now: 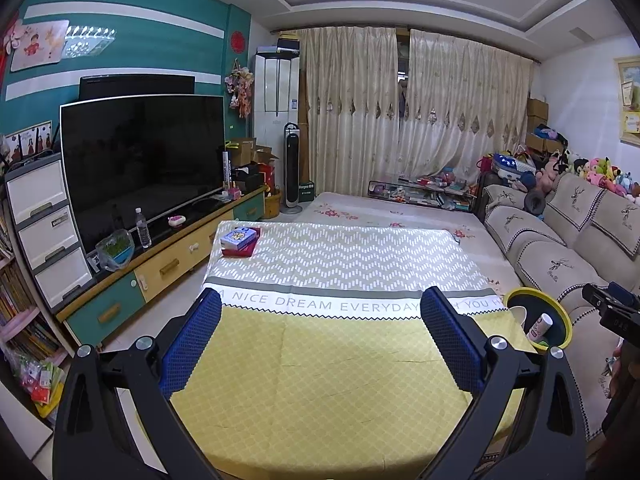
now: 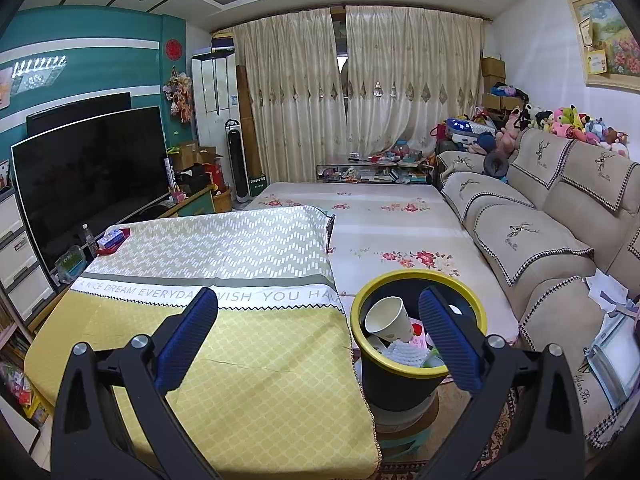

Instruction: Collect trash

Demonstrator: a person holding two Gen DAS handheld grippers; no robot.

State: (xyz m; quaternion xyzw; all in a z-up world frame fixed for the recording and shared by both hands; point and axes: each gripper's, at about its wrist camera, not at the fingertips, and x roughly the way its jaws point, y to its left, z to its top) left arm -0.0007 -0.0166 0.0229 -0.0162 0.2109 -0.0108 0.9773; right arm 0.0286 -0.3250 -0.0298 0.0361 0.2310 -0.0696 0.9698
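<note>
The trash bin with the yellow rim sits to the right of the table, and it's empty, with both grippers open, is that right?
Not quite. The trash bin is not empty: the right wrist view shows a paper cup and other trash inside. It does sit right of the table, and the left gripper and right gripper are both open.

Home living rm: big TV [image 1: 142,160] on low cabinet [image 1: 168,268], fabric sofa [image 2: 532,232] w/ plush toys [image 2: 576,124], drawn curtains [image 2: 360,96], standing AC unit [image 1: 277,92].

Bin [image 2: 416,380] right of table [image 2: 240,360]; cup [image 2: 390,320] inside.
</note>
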